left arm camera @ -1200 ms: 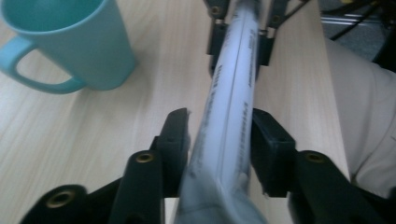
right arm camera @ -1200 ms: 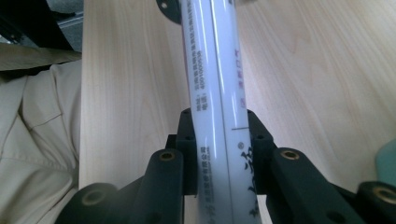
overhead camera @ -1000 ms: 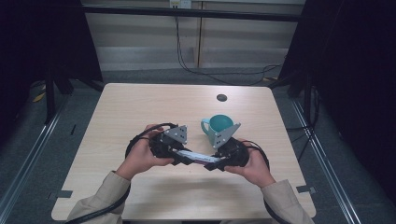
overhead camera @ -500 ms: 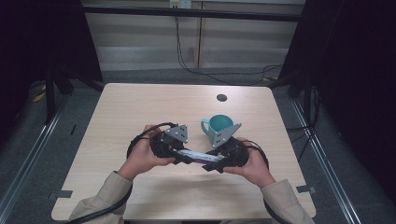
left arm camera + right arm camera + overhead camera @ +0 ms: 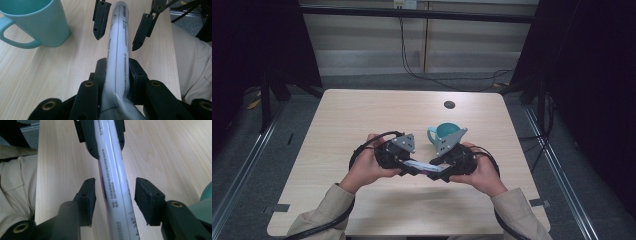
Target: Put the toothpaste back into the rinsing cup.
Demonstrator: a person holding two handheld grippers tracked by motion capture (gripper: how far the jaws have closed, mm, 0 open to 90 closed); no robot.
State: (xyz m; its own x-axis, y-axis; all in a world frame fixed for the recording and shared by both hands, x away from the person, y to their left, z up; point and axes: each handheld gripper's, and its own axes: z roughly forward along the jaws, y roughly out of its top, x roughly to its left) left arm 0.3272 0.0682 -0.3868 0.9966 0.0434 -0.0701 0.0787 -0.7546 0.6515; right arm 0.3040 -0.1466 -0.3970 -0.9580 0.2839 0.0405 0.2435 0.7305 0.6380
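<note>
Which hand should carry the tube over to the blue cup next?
The left. The left gripper is clamped on the white tube, while the right gripper has just been opening, its pads apart from the tube between them. The teal cup stands close behind both hands.

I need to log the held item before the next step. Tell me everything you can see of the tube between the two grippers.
The tube is white, glossy soft plastic with small printed text and a purple edge. It lies roughly level just above the wooden table, beside the teal mug. The left gripper is clamped on one end; the right gripper, jaws just opened, straddles it without touching.
</note>
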